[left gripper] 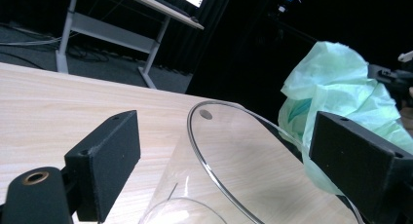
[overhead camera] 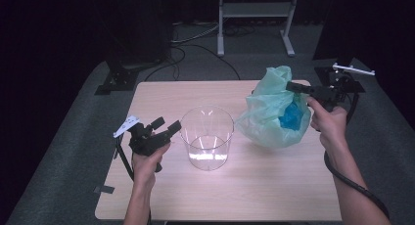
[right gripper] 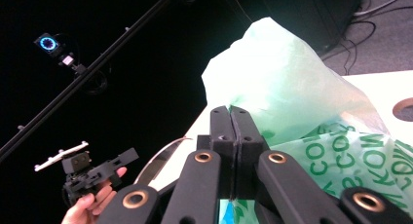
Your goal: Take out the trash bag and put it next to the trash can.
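A clear round container [overhead camera: 206,137] stands upright mid-table. Just left of it my left gripper [overhead camera: 166,126] is open, its jaws aimed at the container wall. In the left gripper view the container's rim [left gripper: 219,170] curves between the spread jaws of that gripper [left gripper: 229,151]. A pale green plastic bag [overhead camera: 274,110] with something blue inside [overhead camera: 292,116] rests on the table to the container's right. My right gripper [overhead camera: 289,85] is shut on the bag's top edge. In the right gripper view its jaws [right gripper: 230,119] are pressed together on the green film of the bag [right gripper: 282,78].
The wooden table [overhead camera: 161,95] has a strip of dark tape [overhead camera: 103,189] at its front left corner. A white-legged stand [overhead camera: 254,12] and floor cables [overhead camera: 195,44] lie beyond the far edge. Black equipment bases flank the table.
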Demonstrator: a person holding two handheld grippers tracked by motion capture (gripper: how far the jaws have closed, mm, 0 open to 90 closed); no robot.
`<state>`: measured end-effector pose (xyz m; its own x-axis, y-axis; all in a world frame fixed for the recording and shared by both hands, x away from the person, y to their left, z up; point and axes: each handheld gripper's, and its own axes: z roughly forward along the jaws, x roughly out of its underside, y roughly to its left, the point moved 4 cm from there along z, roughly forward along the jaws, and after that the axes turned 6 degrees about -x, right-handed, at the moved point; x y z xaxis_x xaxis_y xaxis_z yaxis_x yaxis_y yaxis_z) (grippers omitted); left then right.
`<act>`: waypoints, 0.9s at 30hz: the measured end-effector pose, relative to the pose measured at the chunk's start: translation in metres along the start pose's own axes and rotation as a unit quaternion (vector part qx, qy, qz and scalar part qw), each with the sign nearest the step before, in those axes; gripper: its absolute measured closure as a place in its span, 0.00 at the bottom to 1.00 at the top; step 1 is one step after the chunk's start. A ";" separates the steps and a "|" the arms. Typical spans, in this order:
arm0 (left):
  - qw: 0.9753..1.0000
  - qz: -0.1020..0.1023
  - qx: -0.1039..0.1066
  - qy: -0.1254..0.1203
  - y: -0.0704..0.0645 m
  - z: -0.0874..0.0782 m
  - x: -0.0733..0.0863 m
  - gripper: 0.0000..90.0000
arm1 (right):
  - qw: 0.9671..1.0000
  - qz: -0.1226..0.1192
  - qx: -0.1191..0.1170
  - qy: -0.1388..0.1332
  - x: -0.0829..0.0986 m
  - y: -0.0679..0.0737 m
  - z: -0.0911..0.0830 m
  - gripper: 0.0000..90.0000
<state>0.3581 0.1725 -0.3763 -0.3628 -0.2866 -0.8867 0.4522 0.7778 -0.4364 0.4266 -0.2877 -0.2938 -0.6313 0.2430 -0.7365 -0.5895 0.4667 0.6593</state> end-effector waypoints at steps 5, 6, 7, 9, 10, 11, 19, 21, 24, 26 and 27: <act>1.000 0.000 -0.002 -0.003 0.000 -0.002 -0.001 0.11 | 1.000 0.016 0.005 0.001 0.006 -0.013 0.003 1.00; 1.000 -0.001 -0.002 -0.004 0.000 -0.003 -0.001 0.11 | 1.000 0.018 0.005 0.002 0.007 -0.016 0.004 1.00; 1.000 -0.002 -0.003 -0.005 0.001 -0.003 -0.002 0.11 | 1.000 0.020 0.004 0.003 0.008 -0.018 0.004 1.00; 1.000 -0.003 -0.004 -0.006 0.001 -0.003 -0.002 0.11 | 1.000 0.026 0.003 0.001 0.010 -0.023 0.005 1.00; 1.000 -0.003 -0.005 -0.006 0.001 -0.003 -0.002 0.11 | 1.000 0.027 0.003 0.002 0.011 -0.025 0.006 1.00; 1.000 -0.002 -0.004 -0.005 0.001 -0.003 -0.002 0.11 | 1.000 0.028 0.003 0.003 0.012 -0.026 0.007 1.00; 1.000 -0.006 -0.006 -0.006 0.001 -0.002 -0.003 0.11 | 0.999 0.047 0.002 0.008 0.022 -0.043 0.015 1.00; 1.000 -0.008 -0.006 -0.007 0.002 -0.003 -0.003 0.11 | 0.999 0.051 0.001 0.009 0.025 -0.045 0.018 1.00; 1.000 -0.009 -0.005 -0.008 0.001 -0.003 -0.004 0.11 | 0.998 0.054 0.000 0.013 0.028 -0.047 0.024 1.00; 1.000 -0.010 -0.005 -0.008 0.001 -0.003 -0.004 0.11 | 0.998 0.054 0.002 0.017 0.029 -0.049 0.029 1.00; 1.000 -0.010 -0.005 -0.008 0.001 -0.002 -0.004 0.11 | 0.998 0.056 0.001 0.018 0.030 -0.050 0.031 1.00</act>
<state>0.3583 0.1760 -0.3730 -0.3580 -0.3108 -0.8805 0.4368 0.7776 -0.4522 0.4522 -0.2776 -0.3535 -0.7101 0.2635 -0.6530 -0.5136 0.4405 0.7363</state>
